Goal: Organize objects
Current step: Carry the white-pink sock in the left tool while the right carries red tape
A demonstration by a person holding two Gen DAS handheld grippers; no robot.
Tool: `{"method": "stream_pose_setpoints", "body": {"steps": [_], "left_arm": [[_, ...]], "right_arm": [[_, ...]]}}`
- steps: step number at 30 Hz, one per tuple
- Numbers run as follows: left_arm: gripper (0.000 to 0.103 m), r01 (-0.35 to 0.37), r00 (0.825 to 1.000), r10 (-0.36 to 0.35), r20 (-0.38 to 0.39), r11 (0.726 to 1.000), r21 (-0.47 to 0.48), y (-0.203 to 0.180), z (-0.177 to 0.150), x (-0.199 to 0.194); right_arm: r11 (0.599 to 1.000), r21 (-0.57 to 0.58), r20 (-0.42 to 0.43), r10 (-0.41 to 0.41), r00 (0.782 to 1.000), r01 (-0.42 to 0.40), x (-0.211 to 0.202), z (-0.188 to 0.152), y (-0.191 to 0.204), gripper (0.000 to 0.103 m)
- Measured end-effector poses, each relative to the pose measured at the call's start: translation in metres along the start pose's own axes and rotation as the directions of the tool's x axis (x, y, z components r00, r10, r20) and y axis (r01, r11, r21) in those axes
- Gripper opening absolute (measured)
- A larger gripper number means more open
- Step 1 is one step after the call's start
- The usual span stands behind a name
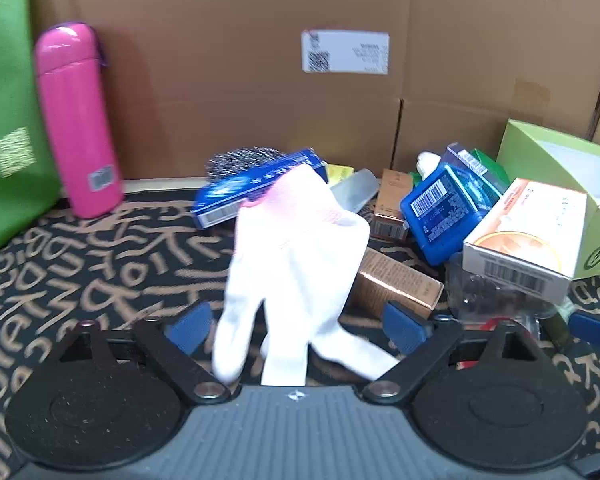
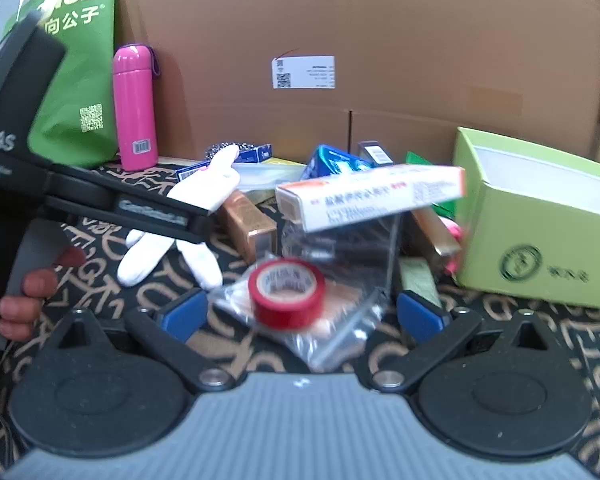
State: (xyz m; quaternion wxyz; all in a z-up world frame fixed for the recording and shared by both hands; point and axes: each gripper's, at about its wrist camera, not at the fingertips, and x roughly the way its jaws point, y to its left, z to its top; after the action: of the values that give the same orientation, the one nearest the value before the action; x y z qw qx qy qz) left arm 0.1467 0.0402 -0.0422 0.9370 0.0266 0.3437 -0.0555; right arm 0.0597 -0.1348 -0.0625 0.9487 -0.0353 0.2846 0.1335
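1. My left gripper point(image 1: 298, 322) is spread wide, its blue pads on either side of a white glove point(image 1: 296, 264) in the lower middle of the left wrist view. The pads stand clear of the cloth, so nothing is grasped.
2. In the right wrist view, my left gripper reaches in from the left edge of the frame, tilted down toward the glove, with my left hand point(image 2: 18, 296) wrapped around its handle at the lower left.
3. My right gripper point(image 2: 300, 316) is also released, its pads wide apart around a red tape roll point(image 2: 287, 293) that lies on a clear plastic bag point(image 2: 340, 332) at frame centre.
4. The glove lies on the patterned bench point(image 1: 80, 280), its pink-edged cuff propped against a blue box point(image 1: 256, 188) with a steel scourer point(image 1: 240, 158) behind it.
5. Just right of the glove lie a copper-coloured box point(image 1: 396, 284) and, further right, a blue bottle point(image 1: 444, 208).
6. A white and orange box point(image 2: 374, 196) rests across the pile in the middle of the right wrist view.
7. The green open box point(image 2: 540, 216) sits at the right; blur keeps me from telling what is inside it.
8. At the far left a pink flask point(image 1: 76, 120) stands upright beside a green bag point(image 2: 76, 72), against a cardboard wall point(image 1: 260, 80).
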Motion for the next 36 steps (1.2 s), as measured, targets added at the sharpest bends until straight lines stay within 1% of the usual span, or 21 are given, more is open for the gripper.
{"method": "stream_pose_setpoints", "body": {"steps": [1,2,3,4,6,7,9,11,14,17,19,21,22,23,24,25,26,29,31,33,36], "left_arm": [[0.073,0.012,1.000,-0.012,-0.018,1.000,0.005,0.000,0.001,0.006],[0.066,0.025,0.999,-0.025,-0.045,1.000,-0.005,0.002,0.002,0.010],[0.054,0.035,0.998,-0.036,-0.051,0.999,-0.025,0.004,0.001,0.011],[0.037,0.031,0.999,-0.032,-0.031,0.999,-0.031,0.006,-0.001,0.006],[0.020,0.098,0.994,-0.100,-0.035,0.994,-0.050,0.011,-0.005,-0.006],[0.016,0.141,0.989,-0.143,-0.036,0.988,-0.070,0.013,-0.008,-0.013],[0.015,0.218,0.975,-0.220,-0.040,0.974,-0.057,0.009,-0.019,-0.031],[0.015,0.276,0.960,-0.276,-0.053,0.961,-0.005,0.000,-0.035,-0.050],[0.015,0.324,0.943,-0.322,-0.082,0.946,0.012,-0.010,-0.054,-0.066],[0.031,0.269,0.962,-0.267,-0.055,0.962,0.040,-0.021,-0.059,-0.072],[0.052,0.257,0.966,-0.254,-0.046,0.964,0.065,-0.027,-0.056,-0.071],[0.060,0.261,0.965,-0.260,-0.029,0.962,0.083,-0.028,-0.053,-0.073],[0.060,0.259,0.966,-0.258,-0.020,0.961,0.101,-0.030,-0.052,-0.072],[0.059,0.250,0.968,-0.249,-0.020,0.961,0.120,-0.032,-0.052,-0.069],[0.044,0.248,0.969,-0.245,-0.036,0.959,0.138,-0.033,-0.051,-0.065],[0.017,0.256,0.966,-0.249,-0.062,0.956,0.145,-0.033,-0.052,-0.060],[0.015,0.259,0.965,-0.249,-0.080,0.956,0.140,-0.032,-0.053,-0.058],[0.012,0.287,0.958,-0.280,-0.069,0.948,0.136,-0.030,-0.054,-0.067],[0.012,0.353,0.935,-0.347,-0.066,0.927,0.129,-0.029,-0.052,-0.080],[0.012,0.424,0.905,-0.422,-0.049,0.895,0.138,-0.033,-0.046,-0.098],[0.012,0.497,0.860,-0.510,0.022,0.847,0.188,-0.045,-0.026,-0.127]], "right_arm": [[1.000,0.003,-0.005,0.010,1.000,-0.010,0.006,0.001,-0.001,0.096],[1.000,0.014,-0.014,0.021,1.000,-0.021,0.012,0.003,-0.003,0.091],[0.999,0.029,-0.029,0.029,0.999,-0.028,0.017,0.003,-0.004,0.076],[0.999,0.043,-0.042,0.033,0.999,-0.031,0.020,0.002,-0.005,0.057],[0.999,0.042,-0.022,0.027,0.999,-0.026,0.013,-0.001,-0.008,0.046],[0.999,0.041,-0.020,0.030,0.999,-0.029,0.010,-0.003,-0.010,0.046],[0.999,0.036,-0.011,0.036,0.999,-0.035,-0.002,-0.009,-0.014,0.046],[0.999,0.022,-0.014,0.033,0.999,-0.033,-0.019,-0.018,-0.019,0.046],[0.999,0.039,-0.045,0.037,0.998,-0.035,-0.043,-0.035,-0.029,0.046],[0.998,0.054,-0.078,0.021,0.997,-0.017,-0.052,-0.047,-0.038,0.046],[0.999,0.051,-0.066,0.014,0.998,-0.011,-0.055,-0.050,-0.038,0.047],[0.998,0.058,-0.050,0.018,0.999,-0.015,-0.055,-0.047,-0.038,0.048],[0.998,0.058,-0.044,0.018,0.999,-0.015,-0.055,-0.047,-0.039,0.048],[0.998,0.059,-0.044,0.017,0.999,-0.014,-0.052,-0.045,-0.039,0.048],[0.998,0.061,-0.050,0.016,0.999,-0.013,-0.049,-0.045,-0.039,0.048],[0.998,0.066,-0.064,0.022,0.998,-0.018,-0.046,-0.045,-0.041,0.048],[0.997,0.073,-0.064,0.026,0.998,-0.021,-0.045,-0.045,-0.043,0.046],[0.996,0.079,-0.045,0.034,0.998,-0.030,-0.051,-0.046,-0.046,0.046],[0.995,0.090,-0.025,0.036,0.999,-0.033,-0.059,-0.047,-0.050,0.046],[0.995,0.092,-0.002,0.035,0.999,-0.034,-0.068,-0.045,-0.056,0.046],[0.996,0.086,0.053,0.010,0.999,-0.015,-0.086,-0.032,-0.072,0.046]]}}
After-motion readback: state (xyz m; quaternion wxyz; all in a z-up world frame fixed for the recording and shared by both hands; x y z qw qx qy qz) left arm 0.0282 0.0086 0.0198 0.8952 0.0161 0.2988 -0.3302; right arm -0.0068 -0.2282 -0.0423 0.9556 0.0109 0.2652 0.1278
